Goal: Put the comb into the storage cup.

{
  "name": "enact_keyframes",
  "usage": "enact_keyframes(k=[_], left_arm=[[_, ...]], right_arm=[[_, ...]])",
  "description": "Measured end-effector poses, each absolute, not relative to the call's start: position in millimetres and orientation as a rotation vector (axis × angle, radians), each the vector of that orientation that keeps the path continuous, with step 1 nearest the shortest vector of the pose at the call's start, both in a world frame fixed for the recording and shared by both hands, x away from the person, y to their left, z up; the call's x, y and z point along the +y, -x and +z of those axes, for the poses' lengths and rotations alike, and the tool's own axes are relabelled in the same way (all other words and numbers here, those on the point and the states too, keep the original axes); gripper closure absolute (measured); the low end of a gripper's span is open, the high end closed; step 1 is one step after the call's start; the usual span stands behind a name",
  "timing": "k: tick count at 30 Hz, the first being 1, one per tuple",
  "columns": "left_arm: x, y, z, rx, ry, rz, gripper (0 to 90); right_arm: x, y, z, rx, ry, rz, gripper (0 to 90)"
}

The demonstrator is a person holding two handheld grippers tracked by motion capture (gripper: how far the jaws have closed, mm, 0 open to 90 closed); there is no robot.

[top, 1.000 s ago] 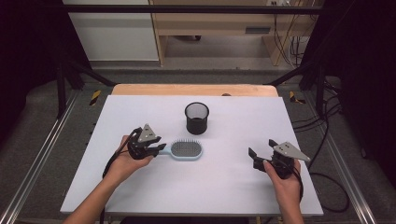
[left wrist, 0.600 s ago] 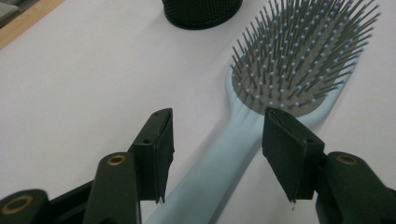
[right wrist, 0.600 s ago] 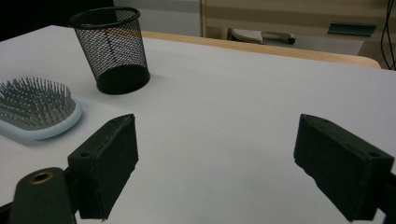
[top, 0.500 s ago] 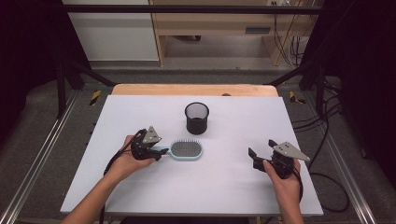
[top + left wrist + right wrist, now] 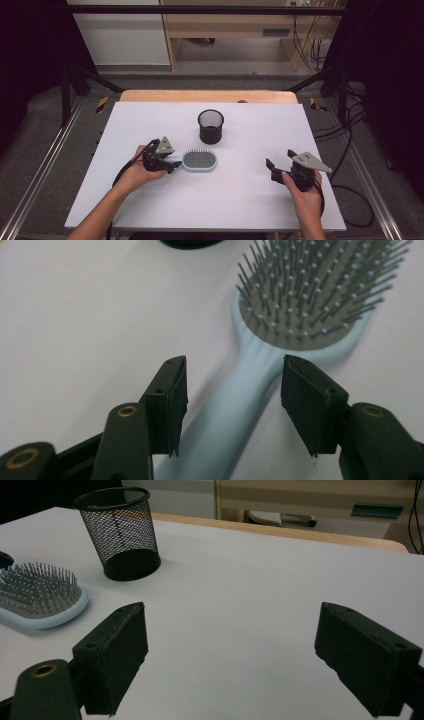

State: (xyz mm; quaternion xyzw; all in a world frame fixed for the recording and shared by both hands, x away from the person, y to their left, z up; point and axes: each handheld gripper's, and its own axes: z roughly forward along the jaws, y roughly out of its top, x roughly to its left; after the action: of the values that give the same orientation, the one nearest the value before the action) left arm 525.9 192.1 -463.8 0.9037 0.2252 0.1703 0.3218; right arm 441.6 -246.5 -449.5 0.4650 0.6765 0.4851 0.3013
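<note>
The left gripper (image 5: pixel 167 162) sits at the left of the white tabletop (image 5: pixel 250 200), its black jaws spread to either side of the pale blue handle of the pale blue plastic paddle hairbrush with grey bristles (image 5: pixel 200 160), which lies flat, bristles up, just in front of the black wire-mesh pen cup (image 5: pixel 210 126). In the left gripper view the pads (image 5: pixel 170 400) stand clear of the handle on both sides, so nothing is pinched.

The risk, as I judge it, lies in the closing: the handle runs slantwise between the jaws, so one pad may meet it first and skid it across the smooth table (or lever the head up once lifted, since the bristled end is the heavier part). A grip far back on the handle could let the brush swing and knock the cup.

Farther right, the right gripper (image 5: pixel 282 167) rests near the table's right edge, well apart from the brush, jaws spread on nothing.

Against the earlier frame, the left jaws have just been opening, with the handle between them; the brush, the cup and the right gripper look unchanged.
</note>
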Motion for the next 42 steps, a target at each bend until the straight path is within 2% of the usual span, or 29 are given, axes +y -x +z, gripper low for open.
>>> enact_keyframes(k=[11,28,42], left_arm=[[194.8,-527.5,-468.0,0.582,-2.408,0.417,44.5],[193.5,-518.9,-461.4,0.58,-2.461,0.384,58.0],[186.7,-518.8,-461.5,0.559,-2.447,0.386,57.8]], right_arm=[[-246.0,-442.0,-450.1,1.8,-1.231,1.283,13.7],[-245.6,-442.1,-450.2,1.804,-1.231,1.283,13.7],[-244.8,-441.9,-450.2,1.809,-1.233,1.28,13.7]])
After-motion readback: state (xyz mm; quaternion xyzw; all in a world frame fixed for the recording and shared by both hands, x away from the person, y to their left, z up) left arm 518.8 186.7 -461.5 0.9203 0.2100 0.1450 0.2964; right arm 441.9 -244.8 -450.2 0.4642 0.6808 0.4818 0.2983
